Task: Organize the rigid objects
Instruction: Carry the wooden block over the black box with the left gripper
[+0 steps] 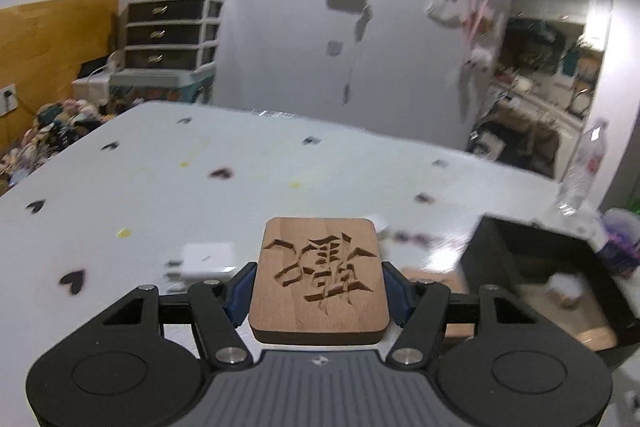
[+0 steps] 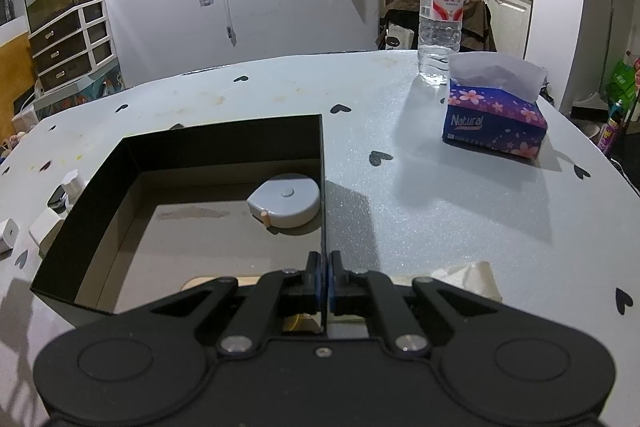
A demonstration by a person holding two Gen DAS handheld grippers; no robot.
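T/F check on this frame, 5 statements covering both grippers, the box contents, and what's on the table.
1. The left gripper holds a carved wooden tile between its pads. True.
2. The right gripper stands wide open over the table. False: its jaws are shut on the right wall of the black box.
3. A grey round tape measure lies inside the box. True.
4. The water bottle lies on its side. False: it stands upright, behind the tissue pack.
5. The tissue pack sits inside the box. False: it sits on the table, to the right of the box.
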